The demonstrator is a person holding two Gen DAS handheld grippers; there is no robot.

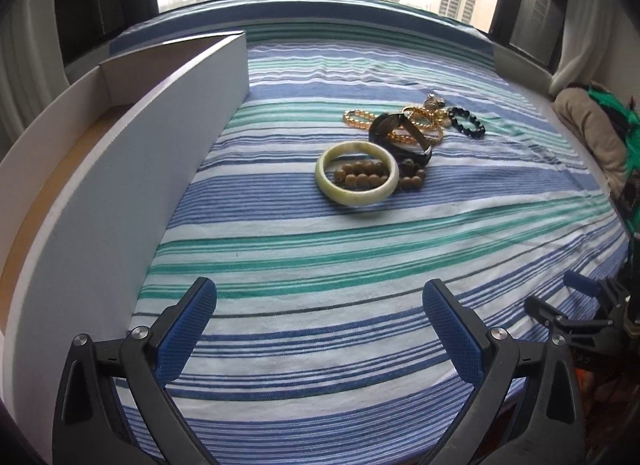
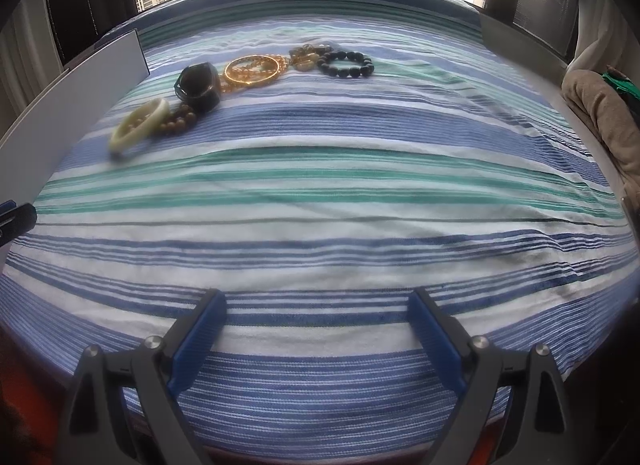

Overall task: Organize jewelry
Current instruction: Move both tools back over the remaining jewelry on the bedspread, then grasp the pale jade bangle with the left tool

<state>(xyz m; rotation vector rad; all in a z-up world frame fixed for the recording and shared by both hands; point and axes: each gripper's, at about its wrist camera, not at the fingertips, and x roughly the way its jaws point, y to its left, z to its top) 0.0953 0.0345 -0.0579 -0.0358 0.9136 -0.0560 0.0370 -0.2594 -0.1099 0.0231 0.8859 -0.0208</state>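
Note:
A pile of jewelry lies on the striped cloth. A pale jade bangle (image 1: pixel 357 179) (image 2: pixel 139 127) rests over a brown wooden bead bracelet (image 1: pixel 362 177) (image 2: pixel 179 121). Behind them are a dark bangle (image 1: pixel 400 137) (image 2: pixel 199 85), amber bead bracelets (image 1: pixel 360 119) (image 2: pixel 252 69) and a black bead bracelet (image 1: pixel 467 123) (image 2: pixel 347 63). A white open box (image 1: pixel 120 145) (image 2: pixel 80 81) stands at the left. My left gripper (image 1: pixel 320 305) is open and empty, well short of the pile. My right gripper (image 2: pixel 318 309) is open and empty, far from the jewelry.
The striped blue, green and white cloth (image 1: pixel 320 249) covers the surface up to a window. A beige cloth bundle (image 1: pixel 592 133) (image 2: pixel 600 113) lies at the right edge. The right gripper's frame (image 1: pixel 580 313) shows at the left view's right edge.

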